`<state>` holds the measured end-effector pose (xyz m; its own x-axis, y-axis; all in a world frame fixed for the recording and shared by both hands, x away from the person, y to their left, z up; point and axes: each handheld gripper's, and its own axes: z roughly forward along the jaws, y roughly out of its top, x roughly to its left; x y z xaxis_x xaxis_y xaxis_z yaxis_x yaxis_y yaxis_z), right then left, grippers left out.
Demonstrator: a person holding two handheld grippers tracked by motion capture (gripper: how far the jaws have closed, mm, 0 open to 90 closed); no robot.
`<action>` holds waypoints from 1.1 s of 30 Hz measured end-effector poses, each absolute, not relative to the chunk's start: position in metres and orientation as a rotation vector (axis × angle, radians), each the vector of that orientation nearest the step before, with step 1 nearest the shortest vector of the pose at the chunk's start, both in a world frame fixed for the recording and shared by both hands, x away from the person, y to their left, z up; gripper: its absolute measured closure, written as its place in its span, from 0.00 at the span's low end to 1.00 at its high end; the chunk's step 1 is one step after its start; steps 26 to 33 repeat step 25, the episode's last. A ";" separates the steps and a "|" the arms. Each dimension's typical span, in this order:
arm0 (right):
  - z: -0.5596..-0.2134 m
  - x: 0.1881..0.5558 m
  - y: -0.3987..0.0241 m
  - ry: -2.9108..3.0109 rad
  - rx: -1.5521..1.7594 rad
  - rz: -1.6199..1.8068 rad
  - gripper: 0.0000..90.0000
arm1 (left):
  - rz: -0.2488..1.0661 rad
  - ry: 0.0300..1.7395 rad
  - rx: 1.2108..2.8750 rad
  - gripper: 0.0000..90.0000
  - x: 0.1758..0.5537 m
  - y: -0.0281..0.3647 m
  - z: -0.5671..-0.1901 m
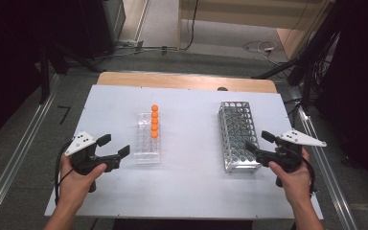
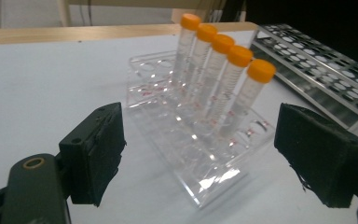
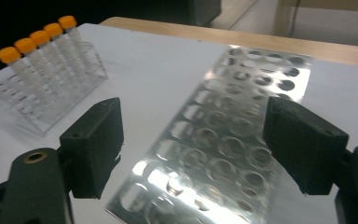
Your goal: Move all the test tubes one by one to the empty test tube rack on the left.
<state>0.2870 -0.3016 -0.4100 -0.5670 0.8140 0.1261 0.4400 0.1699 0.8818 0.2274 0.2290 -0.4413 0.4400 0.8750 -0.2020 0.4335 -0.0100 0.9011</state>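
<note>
The left gripper (image 1: 114, 146), jaws wide apart and empty, faces a clear rack (image 1: 148, 139) just ahead, holding five orange-capped tubes (image 1: 154, 121). The right gripper (image 1: 259, 143), also spread and empty, hovers beside a metal rack (image 1: 238, 136).

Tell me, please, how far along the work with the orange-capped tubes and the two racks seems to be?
Nothing looks moved yet: all five orange-capped tubes stand in the clear rack, and the metal rack holds none. In hand: the left gripper faces the tubes, the right gripper the metal rack, both open and empty. Any gripping and transfer remains.
</note>
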 end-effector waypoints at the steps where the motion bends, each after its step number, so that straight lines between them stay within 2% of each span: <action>1: -0.411 0.286 -0.309 2.058 1.207 1.358 0.21 | 0.524 1.173 1.620 0.19 0.226 0.231 -0.443; 13: -0.445 0.270 -0.381 1.866 1.477 1.151 0.21 | 0.613 1.323 1.580 0.19 0.217 0.261 -0.466; 21: -0.475 0.261 -0.397 1.832 1.592 0.944 0.20 | 0.648 1.401 1.624 0.18 0.220 0.268 -0.482; 33: -0.478 0.260 -0.401 1.812 1.628 0.943 0.19 | 0.653 1.436 1.638 0.18 0.218 0.271 -0.489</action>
